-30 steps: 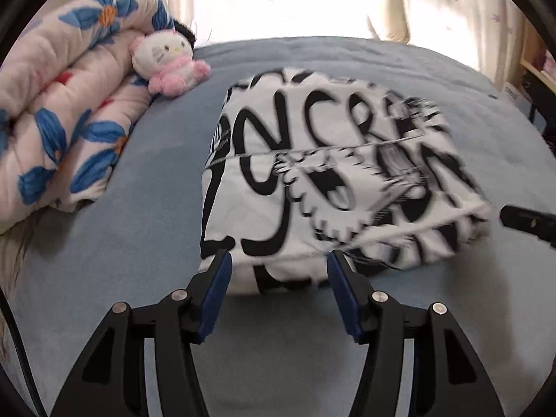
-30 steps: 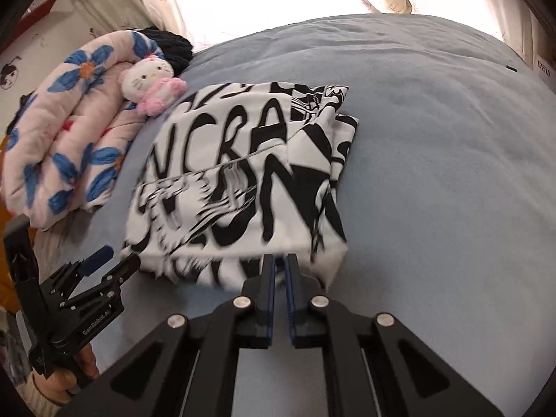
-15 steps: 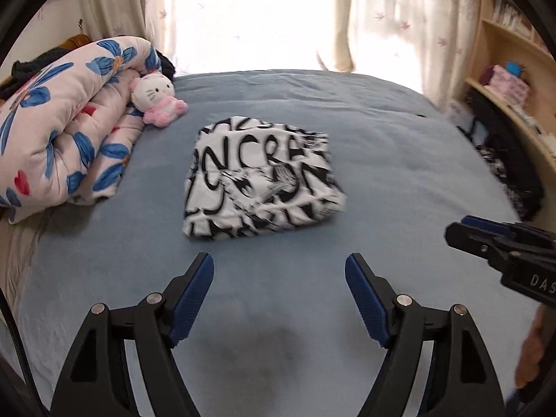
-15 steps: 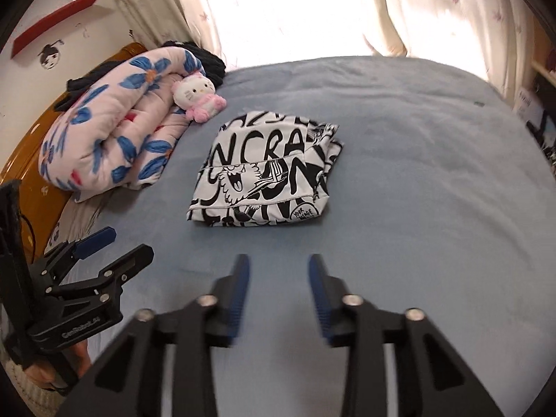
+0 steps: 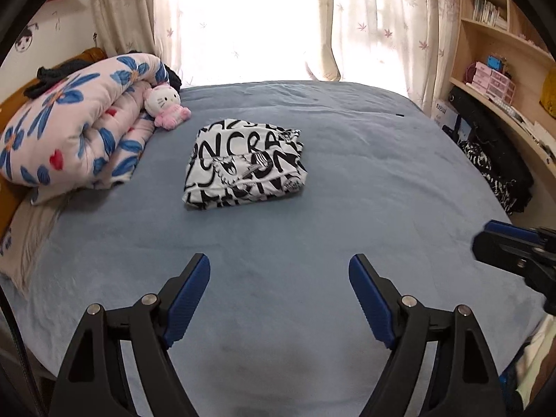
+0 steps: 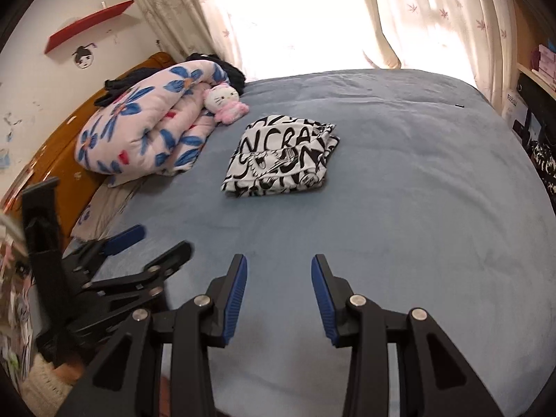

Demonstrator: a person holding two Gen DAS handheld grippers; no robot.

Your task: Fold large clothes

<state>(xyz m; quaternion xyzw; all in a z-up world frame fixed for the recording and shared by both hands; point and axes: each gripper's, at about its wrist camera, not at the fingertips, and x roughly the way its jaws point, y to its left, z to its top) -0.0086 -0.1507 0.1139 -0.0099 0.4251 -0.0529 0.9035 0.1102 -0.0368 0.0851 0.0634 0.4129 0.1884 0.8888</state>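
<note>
A black-and-white printed garment (image 5: 243, 165) lies folded into a compact rectangle in the middle of the blue bed (image 5: 382, 180); it also shows in the right wrist view (image 6: 281, 158). My left gripper (image 5: 279, 278) is open and empty, well back from the garment near the bed's front edge. My right gripper (image 6: 279, 274) is open and empty, also well back from it. The right gripper shows at the right edge of the left wrist view (image 5: 514, 246). The left gripper shows at the lower left of the right wrist view (image 6: 149, 243).
A rolled floral quilt (image 5: 76, 132) and a pink-and-white plush cat (image 5: 165, 106) lie at the bed's far left. A wooden headboard (image 6: 69, 160) runs along the left. Shelves with boxes and dark clothes (image 5: 493, 160) stand to the right. Curtains and a bright window are behind.
Both grippers have pulled back from the folded garment's near edge toward the front of the bed. The right gripper was shut at the garment and has opened. The left gripper has opened wider.
</note>
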